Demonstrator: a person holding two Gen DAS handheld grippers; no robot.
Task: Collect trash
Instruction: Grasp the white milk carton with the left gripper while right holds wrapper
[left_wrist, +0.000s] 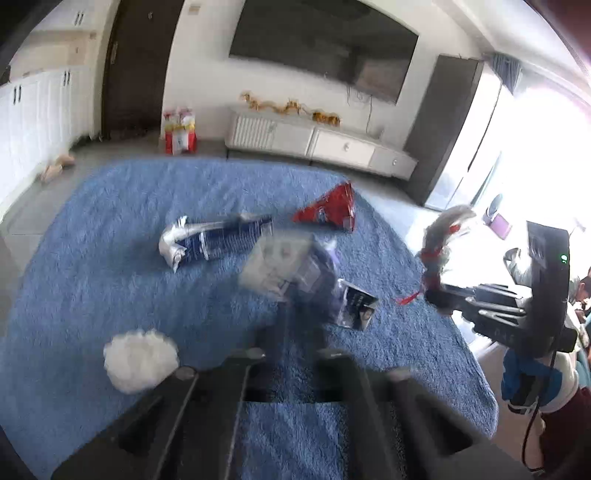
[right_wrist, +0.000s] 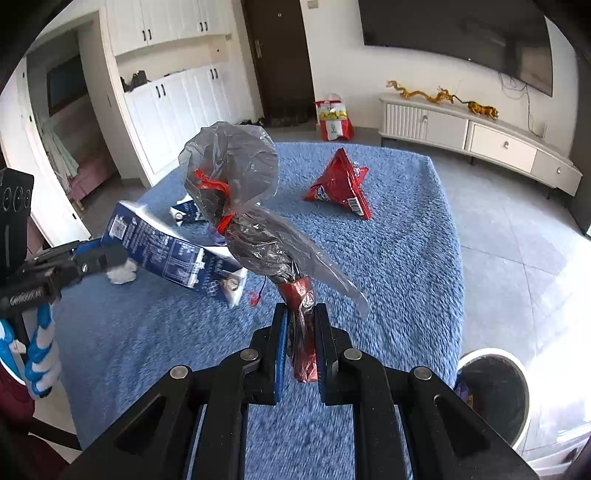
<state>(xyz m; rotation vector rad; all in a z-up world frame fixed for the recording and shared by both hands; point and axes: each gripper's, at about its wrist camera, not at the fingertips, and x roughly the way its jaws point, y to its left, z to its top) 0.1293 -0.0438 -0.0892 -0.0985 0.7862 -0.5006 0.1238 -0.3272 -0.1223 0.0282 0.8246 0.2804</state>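
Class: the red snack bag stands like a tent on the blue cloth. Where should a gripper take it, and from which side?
Judging by its pose, pinch the red snack bag at its flattened top peak, coming from above; the puffed lower body looks too wide for the jaws.

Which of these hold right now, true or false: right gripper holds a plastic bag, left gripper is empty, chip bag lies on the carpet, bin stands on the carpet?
1. The right gripper holds a plastic bag. True.
2. The left gripper is empty. False: it holds a blue carton.
3. The red chip bag lies on the blue carpet. True.
4. The bin stands on the carpet. False: it stands on the tile floor beside it.
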